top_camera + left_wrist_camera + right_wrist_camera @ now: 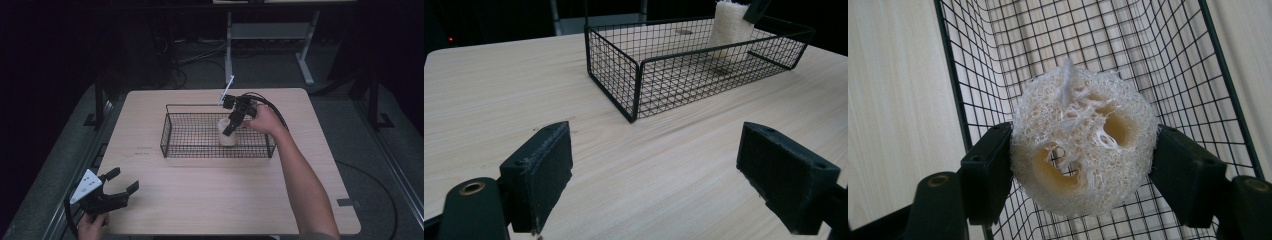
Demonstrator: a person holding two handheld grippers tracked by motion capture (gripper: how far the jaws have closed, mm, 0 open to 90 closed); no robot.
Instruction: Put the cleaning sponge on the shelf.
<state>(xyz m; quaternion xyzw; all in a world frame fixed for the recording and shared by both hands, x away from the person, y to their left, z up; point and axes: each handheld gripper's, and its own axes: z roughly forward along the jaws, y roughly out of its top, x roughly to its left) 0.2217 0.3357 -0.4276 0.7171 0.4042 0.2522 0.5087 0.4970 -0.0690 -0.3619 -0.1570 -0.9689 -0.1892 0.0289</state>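
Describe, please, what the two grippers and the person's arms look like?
Both grippers are black, each with two blocky jaws faced with dark pads. The left gripper carries a grey three-cornered plate with small markings. A black cable loops from the right gripper back past the hand. The right forearm is bare, with no sleeve in sight.

- In the high view the pale wooden desk is evenly lit from above, while the room around it falls into near-black.
- Shadows under the black wire basket are faint and soft.
- That view is slightly grainy; small details look smeared.
- In the left gripper view the near black pads are slightly soft, perhaps out of focus.
- The right gripper view is bright and crisp on the cream fibrous loofah sponge, without glare.
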